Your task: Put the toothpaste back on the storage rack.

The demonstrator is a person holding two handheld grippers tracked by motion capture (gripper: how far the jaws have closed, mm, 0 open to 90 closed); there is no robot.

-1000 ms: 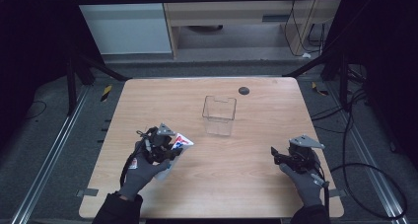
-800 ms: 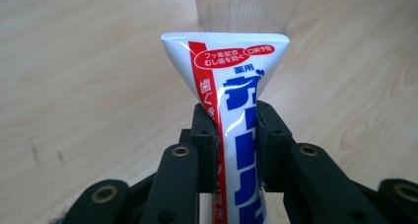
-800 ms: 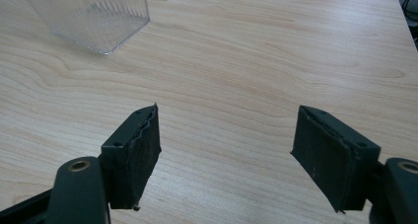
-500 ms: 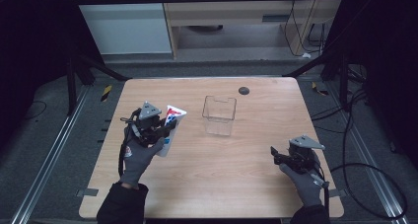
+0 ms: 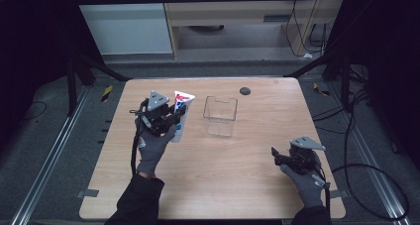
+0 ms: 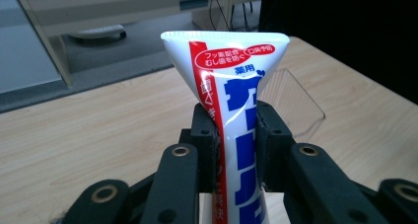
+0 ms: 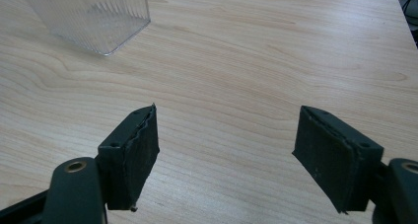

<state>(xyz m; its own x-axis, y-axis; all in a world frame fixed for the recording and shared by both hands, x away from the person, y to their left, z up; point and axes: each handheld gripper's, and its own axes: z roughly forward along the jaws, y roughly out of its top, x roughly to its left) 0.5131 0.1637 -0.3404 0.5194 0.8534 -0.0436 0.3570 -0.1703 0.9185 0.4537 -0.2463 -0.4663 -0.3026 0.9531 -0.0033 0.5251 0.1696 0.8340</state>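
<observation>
My left gripper (image 5: 166,118) is shut on a white toothpaste tube (image 5: 180,113) with red and blue print, held above the table left of a clear plastic cup (image 5: 220,116). In the left gripper view the tube (image 6: 231,110) stands upright between the jaws, flat crimped end up, with the cup (image 6: 291,98) behind it. My right gripper (image 5: 280,158) rests near the table's front right; its jaws have just been opening. In the right gripper view the right gripper (image 7: 226,155) stands open over bare wood with nothing between the pads, and the cup (image 7: 93,17) is at the far left.
A small dark round object (image 5: 244,90) lies on the wooden table (image 5: 247,185) behind the cup. Cabinets and cables stand beyond the far edge, and dark metal frame legs flank both sides.
My left gripper has risen and moved away from the front edge toward the cup, carrying the toothpaste tube. The right hand has stayed in place.
</observation>
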